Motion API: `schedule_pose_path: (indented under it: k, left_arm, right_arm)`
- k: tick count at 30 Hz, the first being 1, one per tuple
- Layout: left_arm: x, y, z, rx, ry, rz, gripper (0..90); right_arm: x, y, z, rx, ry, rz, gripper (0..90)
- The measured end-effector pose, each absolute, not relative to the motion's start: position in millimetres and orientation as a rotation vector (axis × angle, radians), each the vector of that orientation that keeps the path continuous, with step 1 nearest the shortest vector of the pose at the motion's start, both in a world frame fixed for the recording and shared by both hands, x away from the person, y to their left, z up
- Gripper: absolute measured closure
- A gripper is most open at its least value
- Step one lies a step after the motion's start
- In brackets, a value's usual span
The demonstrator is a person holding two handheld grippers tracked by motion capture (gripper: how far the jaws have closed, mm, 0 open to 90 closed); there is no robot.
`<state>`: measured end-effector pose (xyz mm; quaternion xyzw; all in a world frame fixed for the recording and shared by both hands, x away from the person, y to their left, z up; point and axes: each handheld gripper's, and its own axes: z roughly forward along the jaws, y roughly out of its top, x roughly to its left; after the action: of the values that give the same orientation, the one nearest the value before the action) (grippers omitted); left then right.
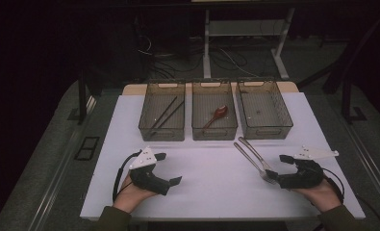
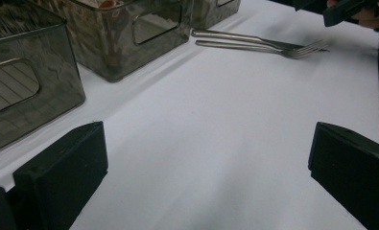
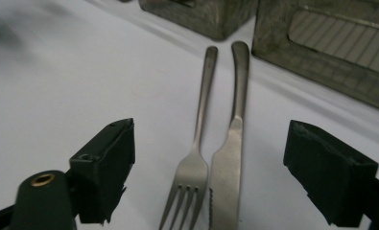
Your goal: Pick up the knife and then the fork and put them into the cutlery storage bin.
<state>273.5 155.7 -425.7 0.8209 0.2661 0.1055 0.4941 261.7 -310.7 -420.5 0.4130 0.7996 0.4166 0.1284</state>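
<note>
We see one fork (image 3: 193, 158) and one knife (image 3: 230, 143) lying side by side, touching, on the white table (image 1: 211, 187). Their long axes run diagonally, handles toward the three bins (image 1: 214, 115), tines and blade toward our right gripper (image 1: 275, 169). Its jaws straddle both without pressing them. Our left gripper (image 1: 168, 168) rests released, well apart, with nothing between its jaws.

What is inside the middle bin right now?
The middle bin holds one reddish-brown spoon, lying diagonally on the ribbed floor. The tinted front wall dims the near strip of floor, so anything small lying there cannot be ruled out.
</note>
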Motion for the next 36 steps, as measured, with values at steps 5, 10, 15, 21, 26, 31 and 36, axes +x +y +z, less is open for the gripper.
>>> schedule_pose_path:
  k: [5,10,15,21,26,31,36]
  left_arm:
    - [275.3,155.3,-429.3,1.993,0.652,0.220,0.0]
    - [275.3,152.1,-432.1,2.008,0.659,0.216,0.0]
    - [276.1,150.6,-434.2,2.017,0.669,0.206,0.0]
    - [276.2,150.6,-434.4,2.024,0.678,0.200,0.0]
    - [275.9,151.7,-434.0,2.023,0.682,0.206,0.0]
    - [275.5,152.2,-434.7,2.025,0.678,0.212,0.0]
    - [274.7,151.2,-435.1,2.031,0.671,0.214,0.0]
  right_arm:
    - [272.7,-310.9,-419.3,1.243,2.355,1.154,21.8]
    - [281.5,-306.1,-413.6,1.251,2.403,1.098,25.6]
    - [294.0,-300.2,-408.8,1.259,2.435,1.041,35.4]
    - [309.7,-292.7,-403.7,1.243,2.513,0.933,46.5]
    - [325.9,-282.4,-400.7,1.293,2.577,0.825,50.5]
    - [341.7,-273.7,-401.5,1.344,2.631,0.698,54.9]
    - [355.8,-267.2,-406.2,1.364,2.685,0.605,60.7]
